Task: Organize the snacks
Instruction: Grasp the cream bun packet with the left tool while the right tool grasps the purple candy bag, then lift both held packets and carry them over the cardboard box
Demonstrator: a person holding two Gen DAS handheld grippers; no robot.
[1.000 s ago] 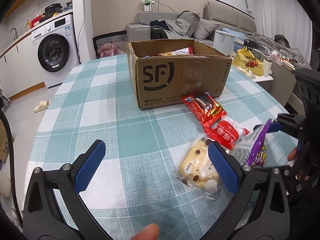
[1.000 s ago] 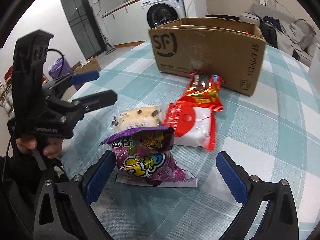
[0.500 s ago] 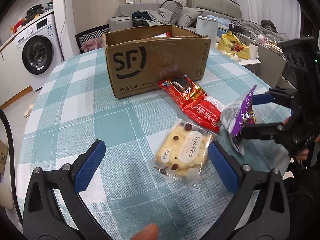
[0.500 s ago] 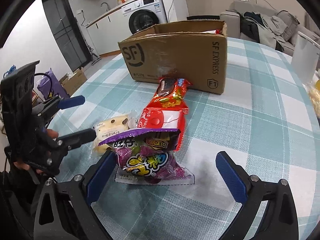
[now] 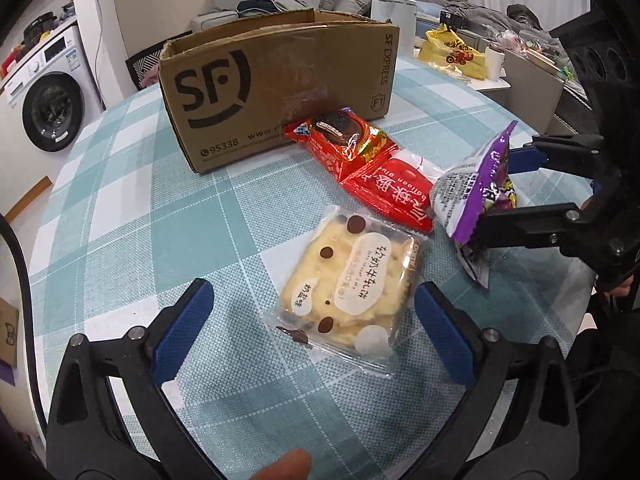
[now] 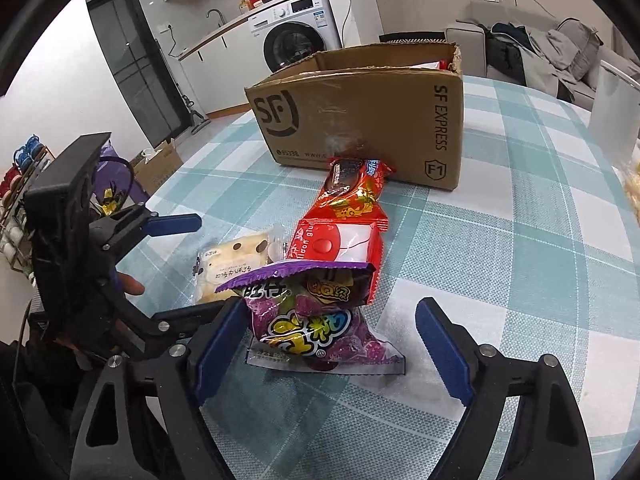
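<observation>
Both jaws wide: purple candy bag [image 6: 316,316] btwn right, cake pack [image 5: 352,280] btwn left.

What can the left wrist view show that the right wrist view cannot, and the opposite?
Only the left wrist view: the yellow bag behind the table.
Only the right wrist view: the purple pack's printed front, a sink tap.
Both: the cardboard box, the cookie pack, two red packs, the washing machine, both grippers open.

Four sealed snack packets in a loose row before an open cardboard box [image 5: 280,92]: chocolate-biscuit red [image 5: 342,140], red-white [image 5: 394,192], clear yellow cake [image 5: 352,284], purple candy [image 6: 316,316].
</observation>
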